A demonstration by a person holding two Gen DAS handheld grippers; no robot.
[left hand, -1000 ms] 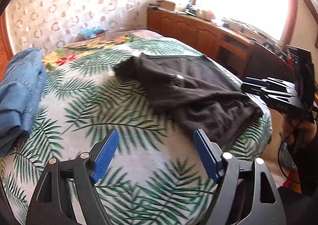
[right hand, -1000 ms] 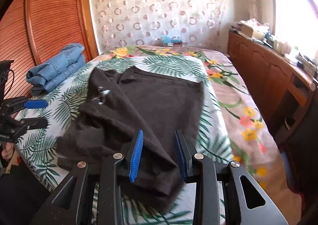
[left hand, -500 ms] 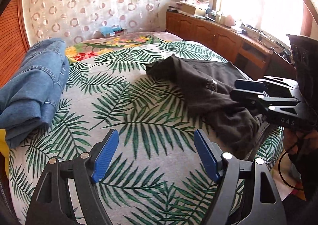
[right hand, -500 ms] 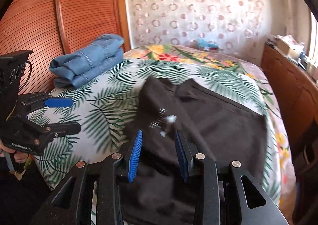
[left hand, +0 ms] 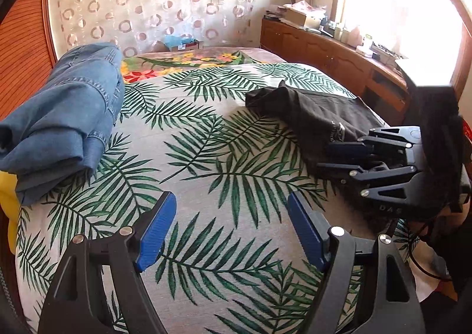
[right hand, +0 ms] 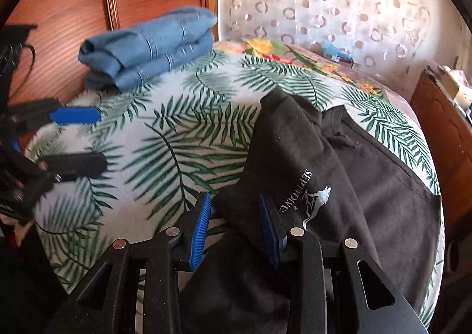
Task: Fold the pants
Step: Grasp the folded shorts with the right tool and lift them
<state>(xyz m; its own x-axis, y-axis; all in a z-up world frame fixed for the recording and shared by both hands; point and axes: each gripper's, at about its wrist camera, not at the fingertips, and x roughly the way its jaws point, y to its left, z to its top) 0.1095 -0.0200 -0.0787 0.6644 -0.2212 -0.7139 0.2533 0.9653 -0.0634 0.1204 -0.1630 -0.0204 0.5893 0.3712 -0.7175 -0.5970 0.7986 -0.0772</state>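
Note:
Black pants (right hand: 354, 171) with a white wolf logo lie crumpled on the right side of the palm-leaf bedspread (left hand: 206, 157); one leg is thrown loosely over the other. My right gripper (right hand: 235, 196) sits low at their near end, jaws partly apart, dark fabric lying between the blue pads without being visibly pinched. In the left wrist view the right gripper (left hand: 324, 156) reaches in from the right over the pants (left hand: 309, 109). My left gripper (left hand: 231, 198) hangs wide open above bare bedspread, left of the pants. From the right wrist view, the left gripper (right hand: 100, 139) is at the far left.
Folded blue jeans (left hand: 67, 115) sit at the bed's left edge by a wooden wardrobe (right hand: 59, 9). A low wooden cabinet (left hand: 324, 50) with clutter runs under the bright window on the right. Something yellow (left hand: 7, 204) shows at the bed's left edge.
Both views have swung left. My right gripper has slid left along the pants' near end to the logo leg. My left gripper has drifted toward the jeans. The pants lie as before.

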